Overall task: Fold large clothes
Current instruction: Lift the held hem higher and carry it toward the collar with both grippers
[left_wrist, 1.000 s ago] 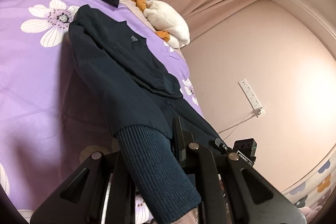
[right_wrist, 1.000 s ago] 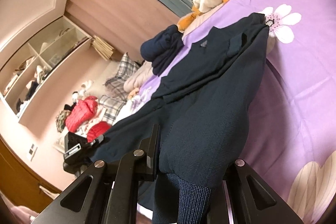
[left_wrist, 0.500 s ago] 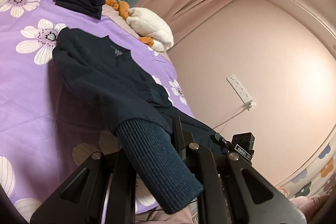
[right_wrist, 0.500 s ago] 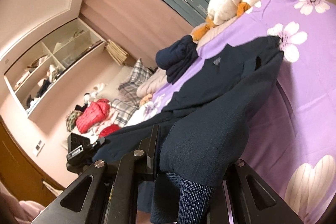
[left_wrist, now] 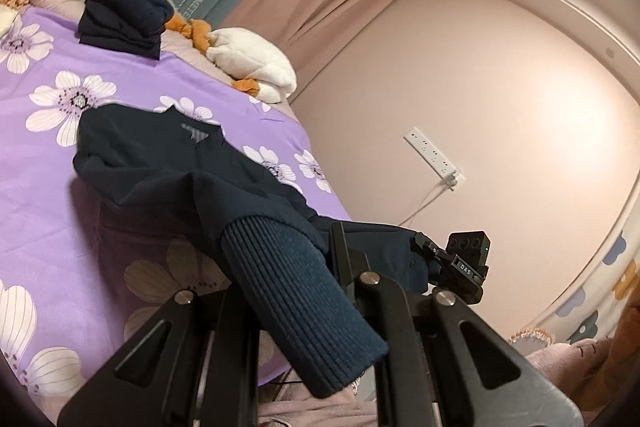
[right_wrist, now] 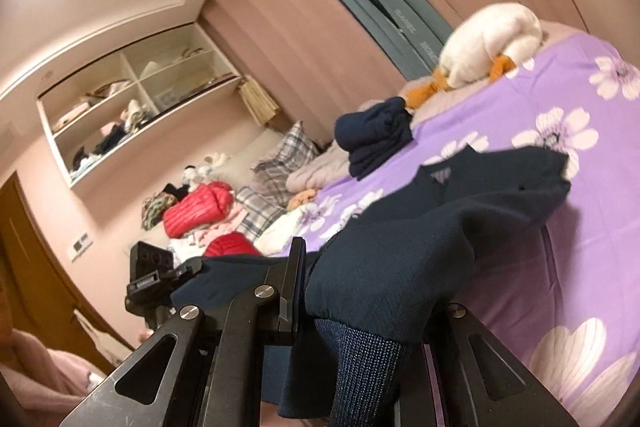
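Navy sweater [left_wrist: 160,163] hangs by its ribbed hem, collar end still on the purple floral bedspread [left_wrist: 36,187]. Left gripper [left_wrist: 296,307] and right gripper [right_wrist: 360,323] are both clamped on that hem. Since a second ago both have risen, peeling more of the body off the bed, likely readying the fold toward the collar.

Left claw [left_wrist: 296,291] and right claw [right_wrist: 360,311] both clamped, near level.

Ahead of my fingers I see a white plush duck [left_wrist: 256,69] by the pink curtains [right_wrist: 304,27]. A red puffer jacket [right_wrist: 198,209] lies far left.
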Demonstrator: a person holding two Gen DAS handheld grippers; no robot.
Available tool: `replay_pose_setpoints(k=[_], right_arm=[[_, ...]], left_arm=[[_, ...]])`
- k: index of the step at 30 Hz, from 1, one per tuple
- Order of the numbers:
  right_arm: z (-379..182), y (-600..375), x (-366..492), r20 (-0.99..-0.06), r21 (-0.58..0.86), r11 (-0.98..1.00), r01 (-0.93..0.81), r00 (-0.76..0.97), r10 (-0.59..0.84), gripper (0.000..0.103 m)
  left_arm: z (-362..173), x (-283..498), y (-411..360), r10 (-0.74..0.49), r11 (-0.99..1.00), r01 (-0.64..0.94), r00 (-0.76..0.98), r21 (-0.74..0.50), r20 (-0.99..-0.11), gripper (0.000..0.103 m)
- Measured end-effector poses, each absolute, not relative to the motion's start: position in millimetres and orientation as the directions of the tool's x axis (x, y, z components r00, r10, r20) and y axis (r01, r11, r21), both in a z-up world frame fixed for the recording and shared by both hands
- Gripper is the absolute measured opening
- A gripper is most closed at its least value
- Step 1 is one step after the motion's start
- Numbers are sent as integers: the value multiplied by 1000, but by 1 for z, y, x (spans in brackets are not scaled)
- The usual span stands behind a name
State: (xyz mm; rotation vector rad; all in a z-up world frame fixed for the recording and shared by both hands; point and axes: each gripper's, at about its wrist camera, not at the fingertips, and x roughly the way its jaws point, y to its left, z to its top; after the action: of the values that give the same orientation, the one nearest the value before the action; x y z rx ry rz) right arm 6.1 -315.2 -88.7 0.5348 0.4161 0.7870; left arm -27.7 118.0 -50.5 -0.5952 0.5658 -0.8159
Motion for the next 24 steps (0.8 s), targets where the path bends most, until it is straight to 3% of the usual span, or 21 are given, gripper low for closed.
replay_pose_setpoints(k=[10,24], right_arm=[[-73,-313,-7,-107,529,589,-611,640,761,18],[-87,-328,20,-93,572,550,-608,619,780,18]], left_arm=[[-33,-44,121,-795,539,523,574,-661,-195,11],[-42,-14,115,-760,589,463,597,-663,-259,10]])
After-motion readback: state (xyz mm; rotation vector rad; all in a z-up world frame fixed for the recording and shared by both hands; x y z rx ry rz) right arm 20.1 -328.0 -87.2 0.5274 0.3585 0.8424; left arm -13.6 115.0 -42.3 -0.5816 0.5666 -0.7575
